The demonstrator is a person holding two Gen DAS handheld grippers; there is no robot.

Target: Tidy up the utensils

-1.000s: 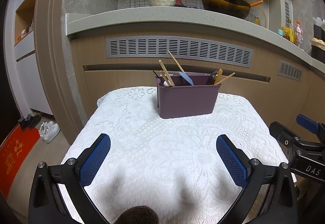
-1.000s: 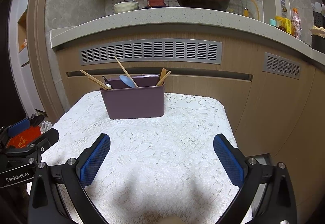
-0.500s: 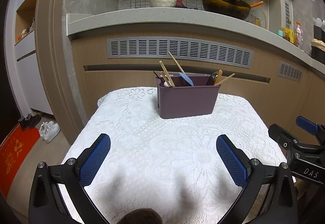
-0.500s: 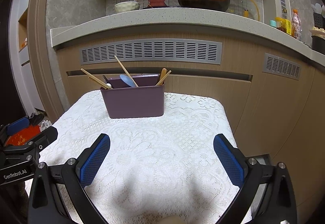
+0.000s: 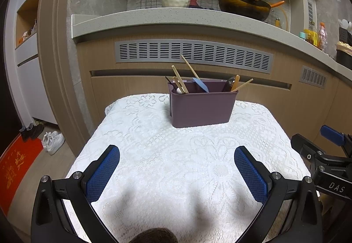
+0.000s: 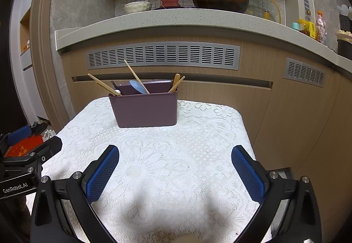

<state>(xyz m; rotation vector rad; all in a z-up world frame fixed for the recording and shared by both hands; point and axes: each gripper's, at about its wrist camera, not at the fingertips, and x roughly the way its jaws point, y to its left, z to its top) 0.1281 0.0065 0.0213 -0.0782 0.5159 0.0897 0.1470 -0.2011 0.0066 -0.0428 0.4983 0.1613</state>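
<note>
- Left tongs (image 5: 177,168) gaped wide, empty; blue mesh-textured pads (image 5: 103,173) on black arms.
- Right tongs (image 6: 175,168) likewise spread, nothing held.
- Purple plastic caddy (image 5: 202,108), rectangular w/ rounded corners, stood upright at far-centre of surface, well apart from both tongs.
- Inside caddy: wooden chopsticks (image 6: 103,84) leaning out, blue spoon (image 6: 137,86), wooden handle (image 5: 235,82).
- Surface covered w/ white floral lace cloth (image 5: 176,155).
- Writing: "DAS" on right tongs' body in left view; "GenRobot.AI" on left tongs' body in right view.
</note>
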